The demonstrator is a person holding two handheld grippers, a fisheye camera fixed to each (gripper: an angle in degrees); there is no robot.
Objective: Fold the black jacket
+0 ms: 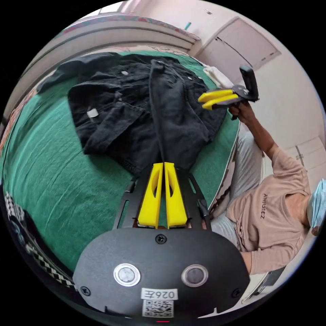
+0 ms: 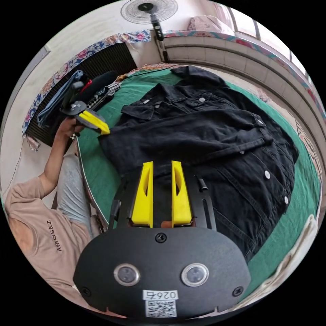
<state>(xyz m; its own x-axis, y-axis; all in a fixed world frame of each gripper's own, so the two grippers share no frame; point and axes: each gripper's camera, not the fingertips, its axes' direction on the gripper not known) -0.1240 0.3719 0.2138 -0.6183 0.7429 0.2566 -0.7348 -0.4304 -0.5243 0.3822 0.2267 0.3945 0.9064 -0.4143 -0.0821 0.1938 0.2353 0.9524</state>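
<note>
**Black jacket spread on the bed, one edge pinched and lifted**

Black jacket (image 2: 203, 142) lies opened out on a green bed cover (image 1: 51, 176), collar toward the far wall and the buttoned front panels facing up. In the left gripper view, the left hand-held gripper (image 1: 164, 166) has its yellow jaws together on a narrow ridge of the dark cloth, which rises from the garment in a taut line to the jaw tips. In the right gripper view, the right hand-held gripper (image 2: 162, 166) hovers low over the near edge of the jacket with its jaws apart; dark fabric shows between them, but whether either jaw touches it cannot be told. A person in a beige shirt (image 1: 271, 210) sits at the side of the bed. A standing fan (image 2: 149, 10) is by the far wall.

Handling, as a judgement: the fabric looks like a thick denim weave, so it should be fairly heavy and moderately stiff, holding a crease and sagging little where lifted. It is not fragile or slippery. Seams, hem and sleeve cuffs offer the firmest holds; metal buttons (image 2: 267, 174) are best avoided, since jaws may slide off them.
</note>
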